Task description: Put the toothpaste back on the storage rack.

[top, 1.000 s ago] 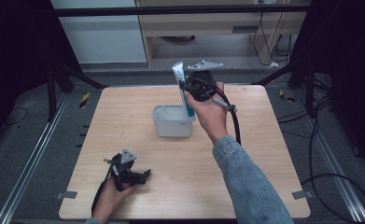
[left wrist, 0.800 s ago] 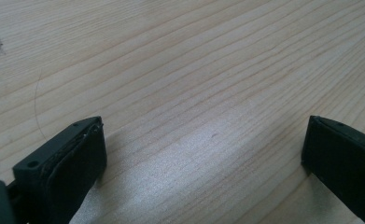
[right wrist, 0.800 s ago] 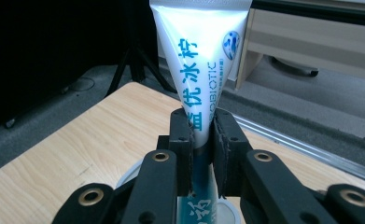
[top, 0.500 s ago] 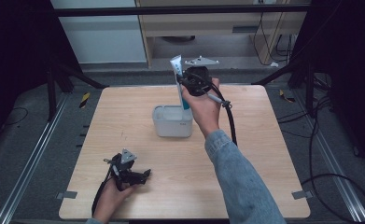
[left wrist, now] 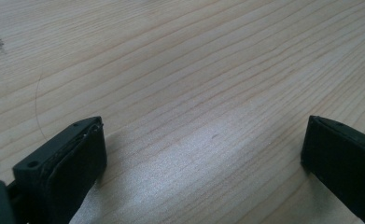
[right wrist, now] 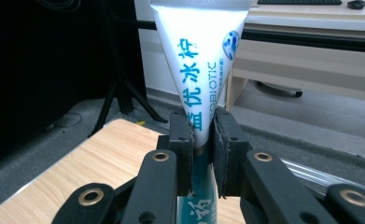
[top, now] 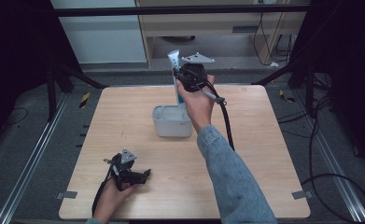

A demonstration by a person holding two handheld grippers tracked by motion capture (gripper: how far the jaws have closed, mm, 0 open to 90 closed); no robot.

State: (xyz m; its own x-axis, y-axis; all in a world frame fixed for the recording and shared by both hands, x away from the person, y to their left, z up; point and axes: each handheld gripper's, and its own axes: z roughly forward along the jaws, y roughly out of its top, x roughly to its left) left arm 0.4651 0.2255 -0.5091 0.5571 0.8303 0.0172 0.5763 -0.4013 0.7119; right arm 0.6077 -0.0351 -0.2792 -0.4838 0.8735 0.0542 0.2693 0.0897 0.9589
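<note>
Fingers (right wrist: 187,140) of right gripper (right wrist: 201,140) clenched on one white-and-blue tube (right wrist: 201,56), upright above one grey tub (top: 171,122) mid-tabletop (top: 273,140). Left gripper (left wrist: 203,154) fingers spread wide, empty, low near tabletop's front edge.

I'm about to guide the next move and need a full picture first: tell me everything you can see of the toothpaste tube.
The toothpaste tube is white, soft-looking, printed with blue Chinese characters and "BIOTIC" lettering; its lower part turns teal. It stands roughly upright, flat crimped end on top, held above the grey bin on the table. The right gripper pinches it mid-body, both pads pressed on its sides, squeezing it narrow. The cap end is hidden, so I cannot tell whether it touches the bin.
</note>
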